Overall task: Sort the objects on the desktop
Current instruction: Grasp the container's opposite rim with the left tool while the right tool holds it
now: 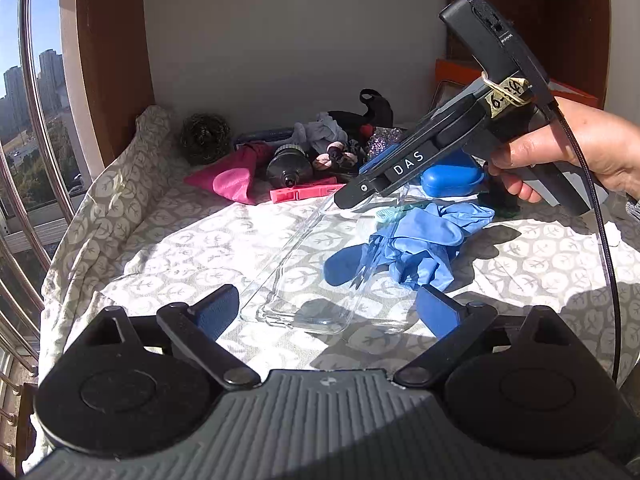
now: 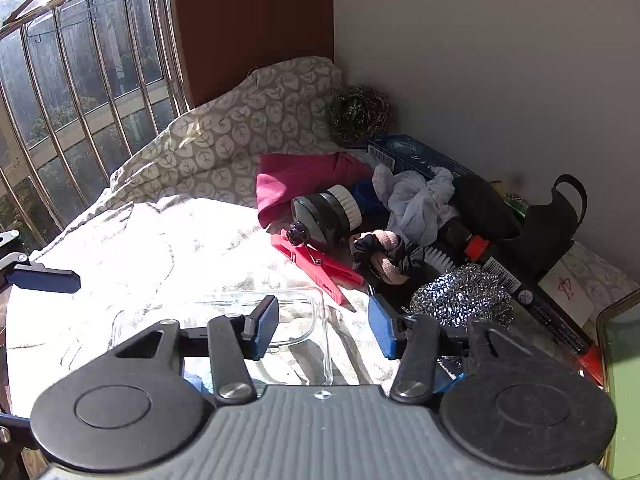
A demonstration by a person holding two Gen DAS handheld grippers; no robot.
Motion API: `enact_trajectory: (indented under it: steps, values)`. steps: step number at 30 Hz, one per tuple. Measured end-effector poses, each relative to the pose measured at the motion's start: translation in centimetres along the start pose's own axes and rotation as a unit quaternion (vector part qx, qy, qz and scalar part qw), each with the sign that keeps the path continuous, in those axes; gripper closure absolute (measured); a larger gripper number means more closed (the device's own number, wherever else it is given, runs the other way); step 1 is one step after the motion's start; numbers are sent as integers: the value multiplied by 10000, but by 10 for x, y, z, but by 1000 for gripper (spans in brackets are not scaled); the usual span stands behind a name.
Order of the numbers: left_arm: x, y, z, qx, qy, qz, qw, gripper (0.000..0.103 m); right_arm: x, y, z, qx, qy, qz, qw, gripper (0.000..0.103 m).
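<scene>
Left claw (image 1: 326, 312) spread wide, clear phone case (image 1: 316, 268) lying flat, long axis running away toward right claw (image 2: 322, 328), part-spread, empty.

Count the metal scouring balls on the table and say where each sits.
2. A brassy scourer sits in the far corner by the wall. A silver scourer lies just right of the right gripper. The clutter may hide others.

Clear phone case (image 1: 304, 276) between spread pads (image 1: 218, 314)

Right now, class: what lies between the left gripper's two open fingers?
In the left wrist view, the near end of the clear phone case lies on the leaf-print cloth, untouched between the left gripper fingers.
</scene>
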State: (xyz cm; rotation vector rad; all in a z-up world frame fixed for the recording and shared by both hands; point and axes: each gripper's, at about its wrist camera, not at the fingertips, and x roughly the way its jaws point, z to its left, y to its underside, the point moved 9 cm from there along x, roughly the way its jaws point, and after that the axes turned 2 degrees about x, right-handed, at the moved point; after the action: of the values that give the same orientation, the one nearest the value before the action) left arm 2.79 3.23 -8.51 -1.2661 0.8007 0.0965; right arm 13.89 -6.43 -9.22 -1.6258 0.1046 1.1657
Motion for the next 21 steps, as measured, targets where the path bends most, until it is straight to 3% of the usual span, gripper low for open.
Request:
enact_trajectory:
  steps: [6,12,13,14,15,16,21]
  values:
    - [20,4,29,-150,-248,96,9995,5,6,8,1,-1,-172,224,9996,55]
    - [34,2,40,-86,8,209,9997,5,1,14,0,416,-270,78,9987,52]
    - [35,2,40,-88,45,234,9997,5,-2,16,2,459,-264,11,9986,43]
    - [36,2,40,-102,96,249,9996,5,-2,17,4,479,-220,-25,9986,18]
    - [35,2,39,-82,113,253,9996,4,-1,21,7,451,-189,11,9988,6]
    - [35,3,38,-52,126,263,9996,4,0,25,14,289,-184,60,9994,0]
    - [31,3,35,43,69,244,9997,4,-6,26,15,471,-60,-50,9989,0]
